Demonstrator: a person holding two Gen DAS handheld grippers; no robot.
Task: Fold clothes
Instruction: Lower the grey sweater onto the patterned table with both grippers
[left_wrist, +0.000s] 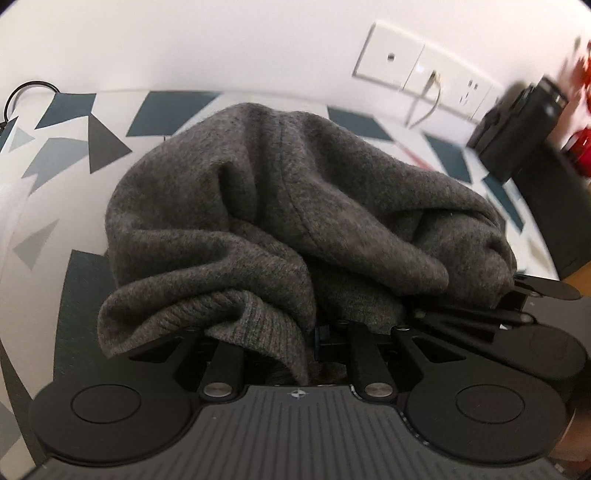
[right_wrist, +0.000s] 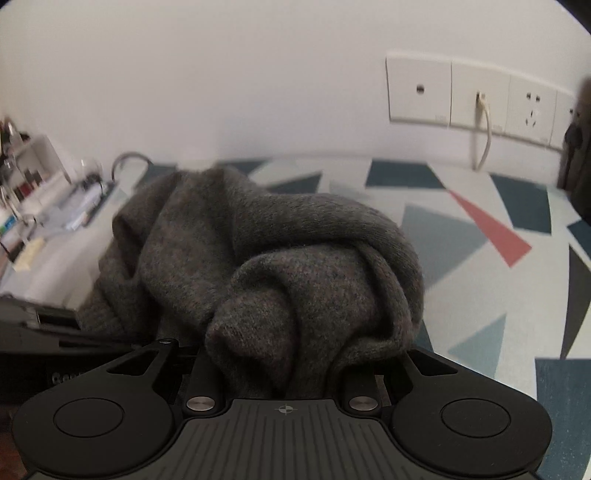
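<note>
A dark grey knitted sweater (left_wrist: 280, 206) lies bunched in a heap on the patterned table cover (left_wrist: 66, 155). In the left wrist view my left gripper (left_wrist: 295, 332) is buried in a ribbed edge of it. The cloth is pinched between the fingers and drapes over them, hiding the tips. My right gripper's body (left_wrist: 535, 314) shows at the sweater's right side. In the right wrist view the sweater (right_wrist: 280, 251) bulges over my right gripper (right_wrist: 284, 354), gathered between its fingers. The left gripper's black body (right_wrist: 37, 325) is at the left edge.
A white wall with a socket strip (right_wrist: 476, 99) and a plugged cable (right_wrist: 484, 136) stands behind the table. Black boxes (left_wrist: 513, 125) and red things (left_wrist: 580, 147) sit at the right. A cluttered white organiser (right_wrist: 33, 184) is at the left.
</note>
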